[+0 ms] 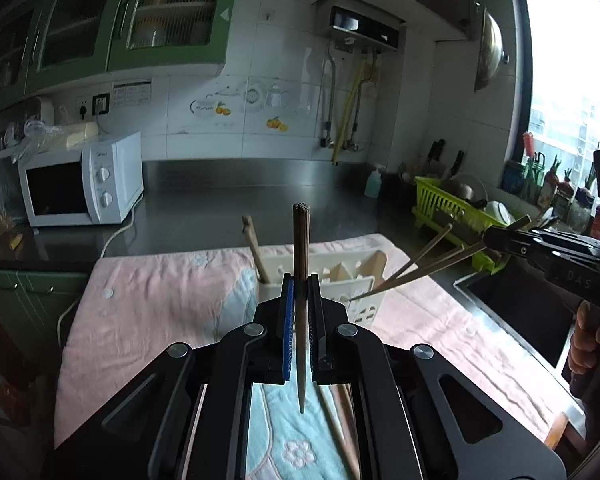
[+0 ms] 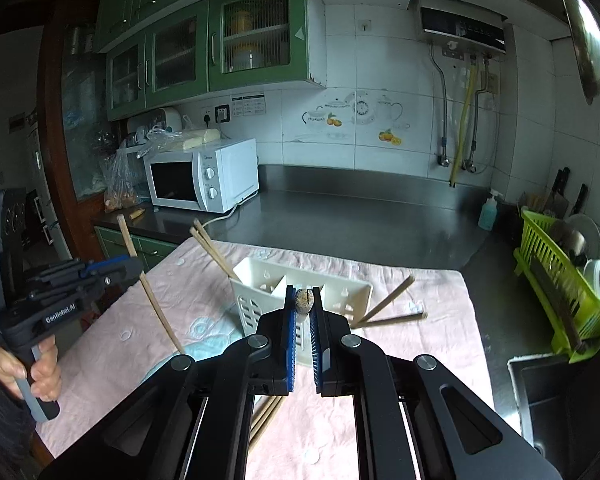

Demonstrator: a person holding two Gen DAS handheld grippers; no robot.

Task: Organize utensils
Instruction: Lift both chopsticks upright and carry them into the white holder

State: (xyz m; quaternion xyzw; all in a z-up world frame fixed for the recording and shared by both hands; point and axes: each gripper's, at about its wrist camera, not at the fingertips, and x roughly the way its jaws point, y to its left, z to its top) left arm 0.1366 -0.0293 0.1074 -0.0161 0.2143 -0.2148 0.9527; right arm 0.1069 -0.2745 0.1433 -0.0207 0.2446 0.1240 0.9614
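Note:
A white slotted utensil holder (image 1: 356, 280) (image 2: 332, 292) stands on a pink towel (image 1: 156, 304) (image 2: 428, 344), with a pair of chopsticks (image 1: 254, 248) (image 2: 214, 252) leaning in its left compartment. My left gripper (image 1: 300, 284) (image 2: 134, 270) is shut on one chopstick (image 1: 301, 280) (image 2: 152, 296), held upright above the towel, left of the holder. My right gripper (image 2: 304, 294) (image 1: 486, 236) is shut on a bundle of chopsticks (image 2: 305, 300) (image 1: 416, 268) whose tips reach the holder's right side.
More chopsticks (image 2: 266, 416) (image 1: 340, 412) lie on the towel under the grippers. A white microwave (image 2: 204, 176) stands back left. A green dish rack (image 2: 556, 280) and a sink (image 2: 560, 396) are on the right. A soap bottle (image 2: 487, 212) stands by the wall.

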